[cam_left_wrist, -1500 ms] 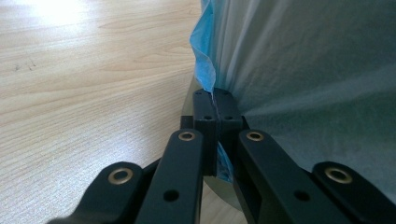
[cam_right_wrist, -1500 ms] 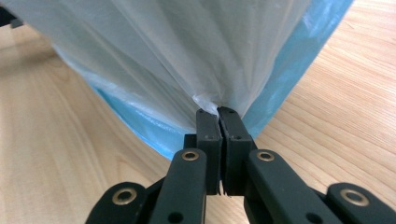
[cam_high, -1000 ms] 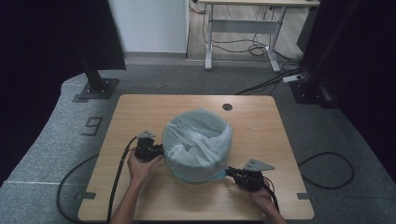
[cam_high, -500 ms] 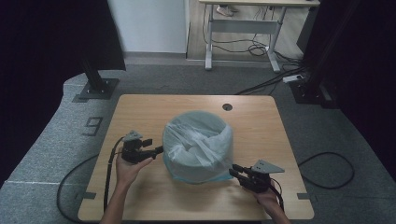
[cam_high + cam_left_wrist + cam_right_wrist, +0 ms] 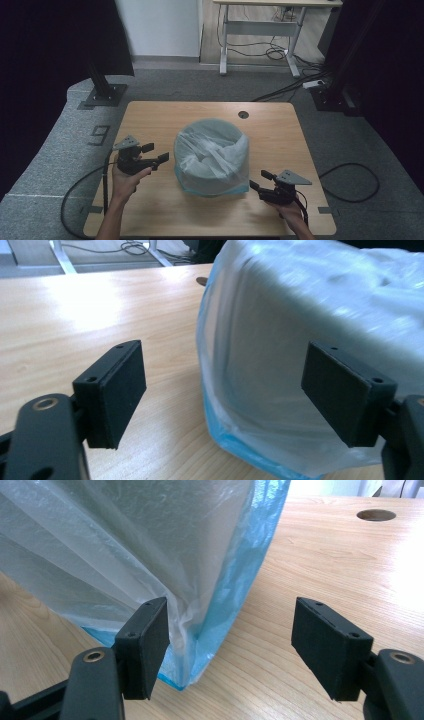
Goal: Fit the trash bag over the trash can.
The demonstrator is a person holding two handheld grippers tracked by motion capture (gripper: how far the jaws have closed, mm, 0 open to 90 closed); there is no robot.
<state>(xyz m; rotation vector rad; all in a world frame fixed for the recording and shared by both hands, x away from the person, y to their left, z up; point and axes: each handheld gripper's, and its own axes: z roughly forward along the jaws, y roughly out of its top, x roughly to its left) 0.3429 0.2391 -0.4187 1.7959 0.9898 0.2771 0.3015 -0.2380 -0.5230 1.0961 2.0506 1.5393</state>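
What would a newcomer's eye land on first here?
First, the round bin draped in a translucent pale-blue plastic bag, standing mid-table on the light wooden table. Next, the two black two-jaw grippers flanking it, jaws open and apart from the bag: left gripper at its left, right gripper at its front-right corner.

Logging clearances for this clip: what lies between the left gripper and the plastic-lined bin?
Nothing: in the high view a short stretch of bare wooden table separates the open left gripper from the bag-covered bin. The left gripper view agrees.

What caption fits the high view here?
Round bin draped in translucent blue-edged plastic bag on wooden table, open left gripper and right gripper flanking it.
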